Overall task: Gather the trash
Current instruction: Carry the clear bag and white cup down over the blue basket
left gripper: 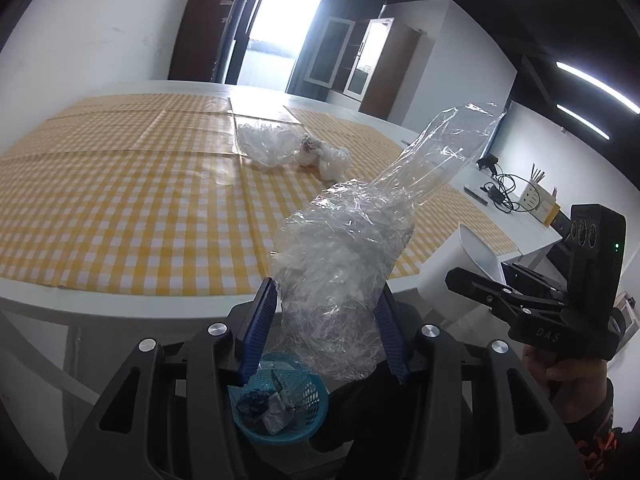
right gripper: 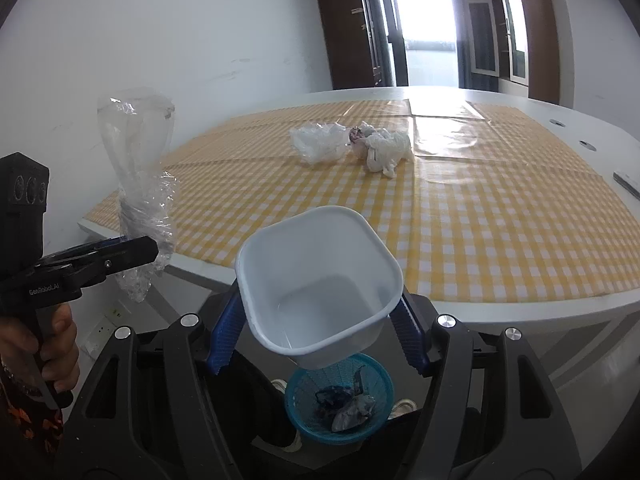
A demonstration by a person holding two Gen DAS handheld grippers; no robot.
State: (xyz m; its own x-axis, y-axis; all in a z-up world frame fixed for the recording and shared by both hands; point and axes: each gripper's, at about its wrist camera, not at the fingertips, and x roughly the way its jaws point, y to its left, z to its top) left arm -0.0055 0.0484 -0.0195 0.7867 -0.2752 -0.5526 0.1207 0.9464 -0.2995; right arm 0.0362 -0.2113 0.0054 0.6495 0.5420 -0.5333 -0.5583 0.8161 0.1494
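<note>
Right claw (right gripper: 320, 320) grips white tub (right gripper: 320, 280) above blue basket (right gripper: 339, 398).

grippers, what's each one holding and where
Left gripper clamps the crumpled plastic wrap near its lower end. Right gripper grips the white tub by its sides.

Crinkled clear plastic wrap (left gripper: 340, 280), smooth white plastic tub (right gripper: 320, 280) — glossy checked tablecloth (right gripper: 500, 220).
</note>
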